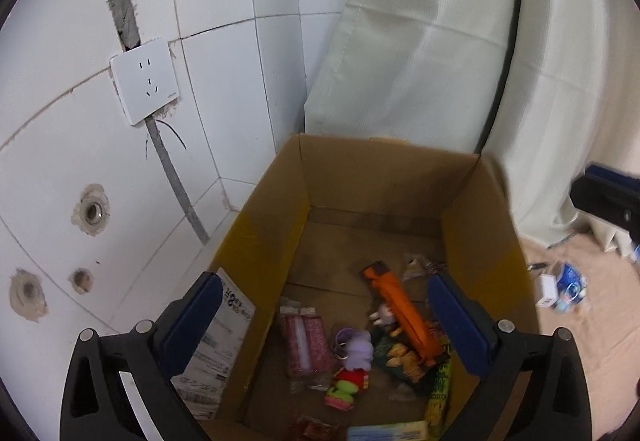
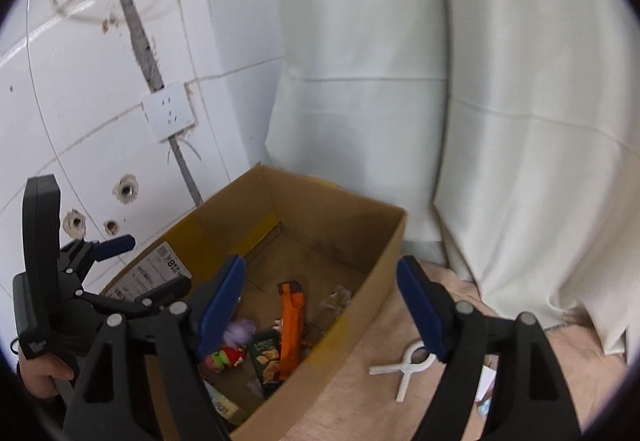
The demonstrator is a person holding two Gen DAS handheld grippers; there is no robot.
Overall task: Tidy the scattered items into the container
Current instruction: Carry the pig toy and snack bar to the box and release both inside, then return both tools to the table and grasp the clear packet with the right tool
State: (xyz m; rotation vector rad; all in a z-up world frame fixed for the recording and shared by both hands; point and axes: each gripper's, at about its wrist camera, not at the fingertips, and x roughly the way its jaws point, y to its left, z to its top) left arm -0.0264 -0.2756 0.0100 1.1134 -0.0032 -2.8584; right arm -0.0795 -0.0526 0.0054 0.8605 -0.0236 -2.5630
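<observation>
- Cardboard box (image 1: 472, 201), open top, set in corner against tiled wall (image 1: 224, 81) and pale curtain (image 1: 420, 41); shipping label (image 1: 216, 345) on outer left side.
- Inside on box floor: orange packet (image 1: 404, 313), purple plush keychain (image 1: 356, 349), red-and-green toy (image 1: 346, 385), green snack bag (image 1: 404, 357), pink wrapped pack (image 1: 304, 345), small clear wrapper (image 1: 414, 267) toward back.
- Left gripper (image 1: 324, 325) above near end of box, fingers spread wide, holding nothing.
- Right gripper (image 2: 320, 305) over right rim of box, fingers spread wide, holding nothing.
- Outside box on beige surface (image 2: 360, 401): white clip (image 2: 404, 365) just beside right finger; blue packet (image 1: 570, 283) and white plug (image 1: 548, 291) well to right of box.
- Wall socket (image 1: 145, 80) on tiles, left of box.
- Hand (image 2: 44, 373) on left gripper handle, seen at lower left of right wrist view.
</observation>
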